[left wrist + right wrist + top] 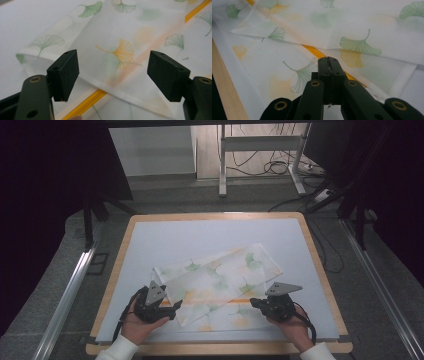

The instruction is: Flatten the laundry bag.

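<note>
We are part of the way through folding a thin cloth (pixel 216 282) on the counter (pixel 210 232). One fold looks done: an upper layer lies slanted across a lower one, running from the near left up toward the far right, and its edges do not line up with the layer beneath. What seems left is at least one more fold and a squaring of the edges, as far as we can judge.

The cloth sits in the near half of the counter, between our two hands. It is white and slightly see-through, printed with fan-shaped leaves in green and orange, with a bright orange stripe (pixel 312 50) showing where the upper layer ends. It lies mostly flat, with soft creases.

Our left tongs (pixel 113 75) are spread wide, hovering at the near left corner of the folded layer with cloth showing between the jaws but not pinched. Our right tongs (pixel 328 62) are pressed together at the near right edge of the cloth; whether a thin bit of fabric is caught between them we cannot tell.
</note>
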A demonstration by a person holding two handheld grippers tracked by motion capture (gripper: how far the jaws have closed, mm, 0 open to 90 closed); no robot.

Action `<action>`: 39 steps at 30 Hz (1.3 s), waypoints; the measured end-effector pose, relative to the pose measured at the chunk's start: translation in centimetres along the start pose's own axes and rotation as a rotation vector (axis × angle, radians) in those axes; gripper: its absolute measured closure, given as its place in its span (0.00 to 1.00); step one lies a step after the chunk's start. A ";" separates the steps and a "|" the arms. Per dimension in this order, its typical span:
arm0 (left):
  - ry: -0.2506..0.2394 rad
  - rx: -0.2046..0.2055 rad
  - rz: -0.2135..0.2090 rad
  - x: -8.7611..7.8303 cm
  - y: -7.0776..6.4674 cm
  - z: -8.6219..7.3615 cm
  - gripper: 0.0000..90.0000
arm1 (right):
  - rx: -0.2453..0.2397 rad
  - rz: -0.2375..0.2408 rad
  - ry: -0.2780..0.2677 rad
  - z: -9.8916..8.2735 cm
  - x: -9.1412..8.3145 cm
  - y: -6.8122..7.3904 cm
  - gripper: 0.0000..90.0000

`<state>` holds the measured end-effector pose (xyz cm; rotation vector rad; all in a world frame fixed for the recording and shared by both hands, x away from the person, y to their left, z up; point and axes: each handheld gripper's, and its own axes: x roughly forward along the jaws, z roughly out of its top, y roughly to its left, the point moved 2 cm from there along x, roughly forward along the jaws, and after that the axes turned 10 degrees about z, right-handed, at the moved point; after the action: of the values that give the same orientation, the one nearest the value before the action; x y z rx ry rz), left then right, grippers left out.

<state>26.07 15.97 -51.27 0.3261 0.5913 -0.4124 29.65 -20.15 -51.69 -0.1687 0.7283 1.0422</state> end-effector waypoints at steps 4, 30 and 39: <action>0.000 0.022 -0.018 0.5 -0.8 0.6 0.28 | -0.003 0.005 0.019 -0.1 0.3 0.1 0.99; 0.069 0.220 -0.121 4.1 -7.4 2.5 0.28 | -0.025 0.056 0.112 -0.5 2.0 0.9 0.99; 0.113 0.241 -0.141 5.5 -8.3 2.4 0.29 | -0.028 0.058 0.116 -0.5 2.0 1.0 0.99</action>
<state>27.47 6.25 -54.11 0.5430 0.6792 -0.6062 29.21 -18.46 -53.10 -0.2349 0.8282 1.1050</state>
